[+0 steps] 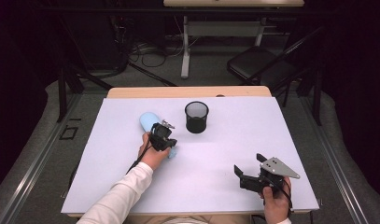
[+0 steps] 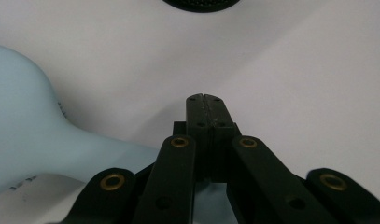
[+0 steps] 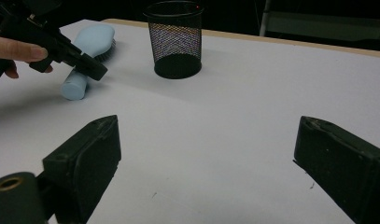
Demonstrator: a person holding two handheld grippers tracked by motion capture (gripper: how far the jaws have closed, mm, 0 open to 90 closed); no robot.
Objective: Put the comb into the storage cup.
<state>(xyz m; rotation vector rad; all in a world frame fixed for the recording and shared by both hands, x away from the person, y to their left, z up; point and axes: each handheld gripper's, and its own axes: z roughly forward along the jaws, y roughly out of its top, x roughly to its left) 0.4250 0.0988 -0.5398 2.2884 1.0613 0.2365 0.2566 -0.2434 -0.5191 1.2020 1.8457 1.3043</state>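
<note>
table w/ white sheet, person seated at near edge, a gripper in each hand. light-blue hairbrush lies flat on the sheet, left of centre, head toward the far side, handle pointing back toward the person; black mesh cup stands upright just to its right, apart from it, looks empty. left gripper hangs over the brush handle; in the left gripper view its jaws are pressed together tip to tip w/ nothing between, brush neck passing just beside and under them at left. can't tell if tips touch the brush. right gripper parked near the front right, well apart from brush and cup, jaws spread wide and empty, bare sheet between them in the right gripper view. step, my read: approach/line-up on the brush handle, grasp not yet made; likely goal is brush into cup, but that's a guess. next move needs: left jaws to open first, shift sideways so the handle sits between pads, lower, then close. handle is rounded + smooth-looking, so grip near mid-handle, square on, or it may roll out. cup is light-looking, could tip if bumped.
</note>
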